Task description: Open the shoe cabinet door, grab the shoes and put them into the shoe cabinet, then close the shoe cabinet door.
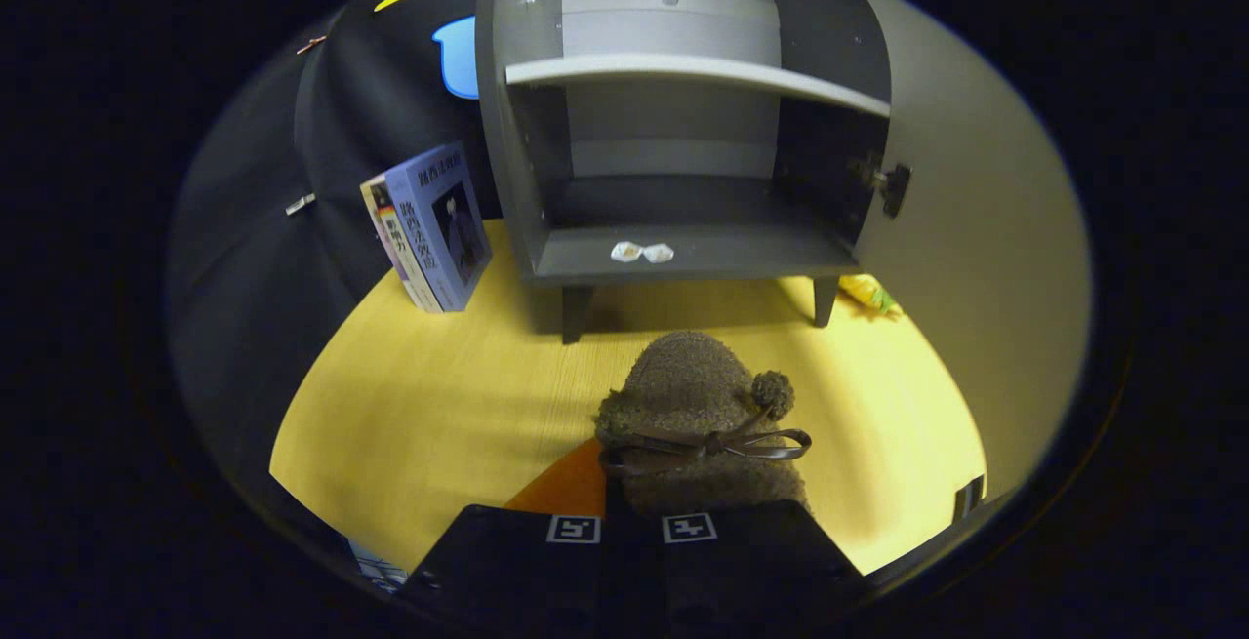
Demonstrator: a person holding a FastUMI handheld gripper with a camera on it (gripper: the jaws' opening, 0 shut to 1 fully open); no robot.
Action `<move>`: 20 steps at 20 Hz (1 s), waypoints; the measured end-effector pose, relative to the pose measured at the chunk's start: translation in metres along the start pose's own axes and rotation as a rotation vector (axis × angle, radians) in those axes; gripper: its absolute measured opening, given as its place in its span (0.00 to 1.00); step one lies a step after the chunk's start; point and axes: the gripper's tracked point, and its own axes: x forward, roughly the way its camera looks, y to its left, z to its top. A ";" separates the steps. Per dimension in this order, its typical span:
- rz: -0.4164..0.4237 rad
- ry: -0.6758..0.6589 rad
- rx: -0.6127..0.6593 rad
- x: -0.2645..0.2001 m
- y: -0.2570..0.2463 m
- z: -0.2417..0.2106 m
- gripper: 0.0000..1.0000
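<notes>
We have the claw (632,532) closed narrow on the heel end of the brown fuzzy shoe (695,405); both fingers look pressed against it, with the toe pointing ahead toward the cabinet.

Far left and ahead of the claw, the books (429,229) lean beside the cabinet; a leftward drift on approach could knock them over.

Straight ahead, the shoe cabinet (683,132) stands open, bottom shelf (683,254) free apart from two small white bits (642,252) near its front lip. We judge the main risk is the toe catching that lip if we come in low, or hitting the upper shelf (683,71) if high. The grip is at the very end, so the shoe may sag or twist out.

To the right, the open door (966,259) hangs close; a wide swing could bump it. A small yellow-green item (868,295) lies on the surface (410,415) by the right leg.
</notes>
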 end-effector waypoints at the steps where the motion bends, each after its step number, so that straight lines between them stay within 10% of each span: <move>1: -0.006 -0.012 0.004 -0.007 -0.001 0.013 0.08; 20: -0.033 -0.304 0.039 -0.058 -0.004 0.239 0.08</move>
